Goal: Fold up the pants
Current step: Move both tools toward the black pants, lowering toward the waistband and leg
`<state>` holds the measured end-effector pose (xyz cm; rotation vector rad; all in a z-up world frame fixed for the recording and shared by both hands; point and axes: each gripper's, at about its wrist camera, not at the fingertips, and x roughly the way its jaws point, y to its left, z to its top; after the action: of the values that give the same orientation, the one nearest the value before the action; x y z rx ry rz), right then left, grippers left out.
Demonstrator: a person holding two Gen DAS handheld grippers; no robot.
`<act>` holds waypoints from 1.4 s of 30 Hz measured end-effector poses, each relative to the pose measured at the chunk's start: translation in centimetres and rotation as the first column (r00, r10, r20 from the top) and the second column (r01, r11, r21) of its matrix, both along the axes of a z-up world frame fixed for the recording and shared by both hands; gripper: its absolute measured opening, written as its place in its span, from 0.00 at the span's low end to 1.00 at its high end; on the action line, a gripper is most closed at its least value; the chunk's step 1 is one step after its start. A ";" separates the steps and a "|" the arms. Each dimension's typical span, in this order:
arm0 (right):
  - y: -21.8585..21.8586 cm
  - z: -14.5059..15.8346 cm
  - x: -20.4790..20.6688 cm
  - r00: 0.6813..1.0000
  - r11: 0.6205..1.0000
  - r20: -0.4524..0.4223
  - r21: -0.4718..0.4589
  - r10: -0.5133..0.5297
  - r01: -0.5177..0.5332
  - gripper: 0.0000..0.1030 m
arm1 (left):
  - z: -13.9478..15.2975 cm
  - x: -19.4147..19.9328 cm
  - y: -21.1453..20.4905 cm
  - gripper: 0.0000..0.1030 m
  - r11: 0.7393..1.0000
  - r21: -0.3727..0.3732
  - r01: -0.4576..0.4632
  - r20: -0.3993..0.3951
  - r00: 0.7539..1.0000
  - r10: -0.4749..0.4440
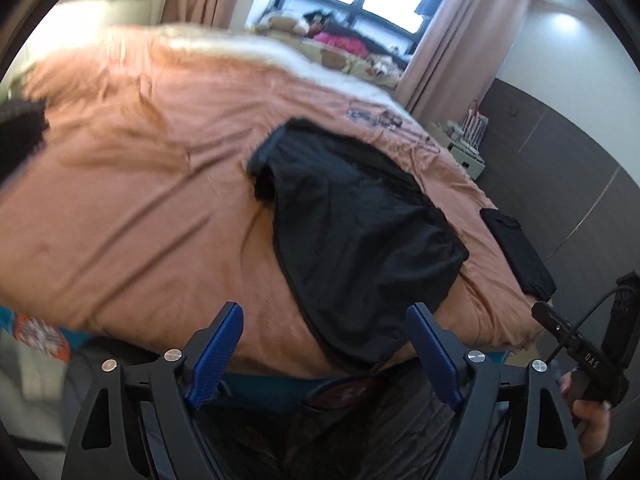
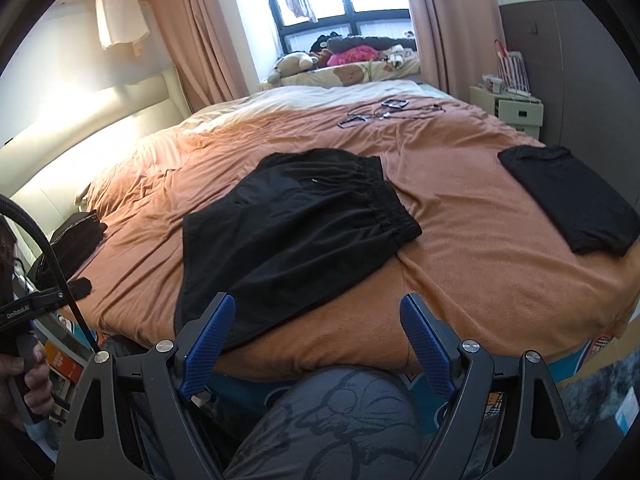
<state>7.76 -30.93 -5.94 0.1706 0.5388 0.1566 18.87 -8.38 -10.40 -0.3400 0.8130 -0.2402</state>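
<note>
Both grippers, the left gripper and right gripper, gape wide and empty just short of the black pants ahead, so next probably comes gripping the near hem.

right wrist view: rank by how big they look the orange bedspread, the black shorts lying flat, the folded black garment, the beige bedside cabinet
1. orange bedspread
2. black shorts
3. folded black garment
4. beige bedside cabinet, though it stands farthest from the camera, so its true size is unsure.
</note>
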 end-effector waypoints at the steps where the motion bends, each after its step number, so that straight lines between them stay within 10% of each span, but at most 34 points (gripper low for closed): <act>1: -0.3 -0.1 0.2 1.000 1.000 -0.002 0.004 0.001 -0.001 0.82 | -0.5 0.4 -0.2 0.80 1.000 -0.019 0.005 -0.020 1.000 -0.005; 11: -1.8 -1.2 1.6 0.999 0.999 -0.048 0.052 0.008 -0.006 0.82 | -4.2 2.4 -0.2 0.58 0.967 -0.249 -0.062 -0.166 0.986 0.020; 35: -4.3 -3.2 3.9 0.994 0.994 -0.109 0.111 0.012 0.000 0.82 | -12.3 3.6 -4.4 0.53 0.919 -0.375 -0.123 -0.433 0.900 -0.056; 42: -4.4 -2.8 4.0 0.995 0.994 -0.103 0.113 0.004 0.008 0.82 | -9.9 3.5 -4.1 0.48 0.906 -0.409 -0.112 -0.342 0.939 -0.038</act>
<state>11.72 -35.29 -8.77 0.2912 0.6332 0.1773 22.36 -12.50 -20.28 -0.8257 1.0981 -0.3273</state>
